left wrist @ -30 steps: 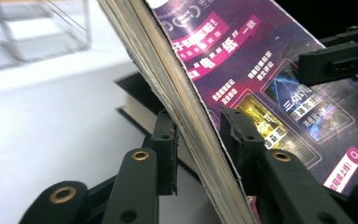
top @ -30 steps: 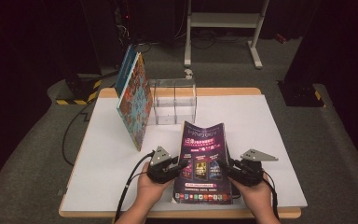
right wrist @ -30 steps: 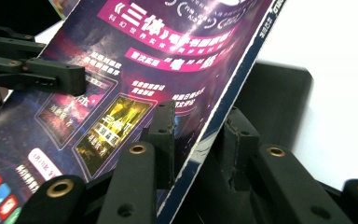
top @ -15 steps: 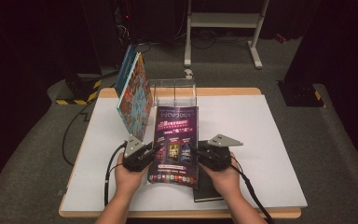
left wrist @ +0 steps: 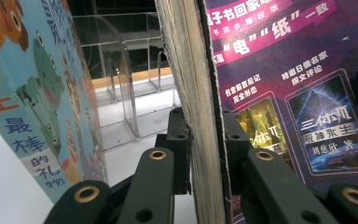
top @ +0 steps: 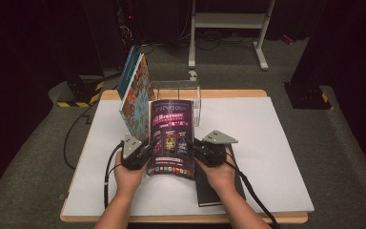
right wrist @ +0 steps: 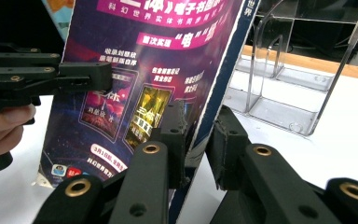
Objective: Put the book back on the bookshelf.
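The left tool (top: 145,149) is clamping the left edge of the purple-covered book (top: 171,136), its jaws having just been closing onto the page block, which the left gripper view shows pinched between the black pads (left wrist: 181,149). The right tool (top: 196,149) is gripping the book's opposite edge near the spine; its jaws have also just been closing, and in the right gripper view the cover's edge is sitting between them, apparently pinched. Between the two hands the book is standing upright on the table (top: 276,143), long axis vertical, front cover facing the person.

The relation that matters next: the clear acrylic book stand (top: 176,98) is lying straight ahead of the book, just behind it toward the table's far edge, with its dividers running front to back. The book's spine side is on the right, so the right hand is nearer the open slots, while the left hand is nearer the colourful picture book (top: 136,98) already leaning upright at the stand's left end. A dark notebook (top: 219,183) is lying flat under the right forearm.

The table is white with a wooden rim, standing on grey carpet in a dim room, with a metal frame (top: 228,33) behind.
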The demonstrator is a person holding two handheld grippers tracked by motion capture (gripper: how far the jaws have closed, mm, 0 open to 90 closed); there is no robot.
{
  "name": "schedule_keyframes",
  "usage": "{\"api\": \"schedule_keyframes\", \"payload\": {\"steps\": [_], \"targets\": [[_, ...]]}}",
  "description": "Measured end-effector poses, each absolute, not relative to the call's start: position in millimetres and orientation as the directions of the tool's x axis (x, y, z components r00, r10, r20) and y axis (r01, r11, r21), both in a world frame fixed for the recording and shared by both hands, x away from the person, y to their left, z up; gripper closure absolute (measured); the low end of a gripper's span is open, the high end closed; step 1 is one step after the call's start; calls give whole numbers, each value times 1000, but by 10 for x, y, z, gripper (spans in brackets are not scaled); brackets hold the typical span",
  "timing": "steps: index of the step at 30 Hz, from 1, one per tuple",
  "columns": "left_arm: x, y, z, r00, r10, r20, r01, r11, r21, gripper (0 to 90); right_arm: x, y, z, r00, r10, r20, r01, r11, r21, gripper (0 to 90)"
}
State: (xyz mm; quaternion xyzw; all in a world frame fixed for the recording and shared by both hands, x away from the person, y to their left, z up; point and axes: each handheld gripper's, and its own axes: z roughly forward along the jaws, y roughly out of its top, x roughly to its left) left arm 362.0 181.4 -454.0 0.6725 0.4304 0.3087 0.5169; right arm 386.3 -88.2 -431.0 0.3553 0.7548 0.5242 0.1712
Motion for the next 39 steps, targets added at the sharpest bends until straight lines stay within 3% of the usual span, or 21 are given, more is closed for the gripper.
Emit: {"api": "schedule_keyframes", "payload": {"steps": [19, 26, 39], "targets": [[3238, 1887, -4580, 438, 899, -4, 194, -91, 977, 625, 3409, -1001, -4356, -743, 665, 73, 278, 208, 938, 760], [3181, 1911, -4645, 424, 906, -9, 201, -85, 976, 547, 3278, -1032, -4398, -762, 645, 66, 260, 210, 943, 726], [3191, 1902, -4758, 451, 892, -28, 234, -88, 968, 508, 3114, -1054, -4484, -803, 596, 24, 210, 245, 947, 636]]}}
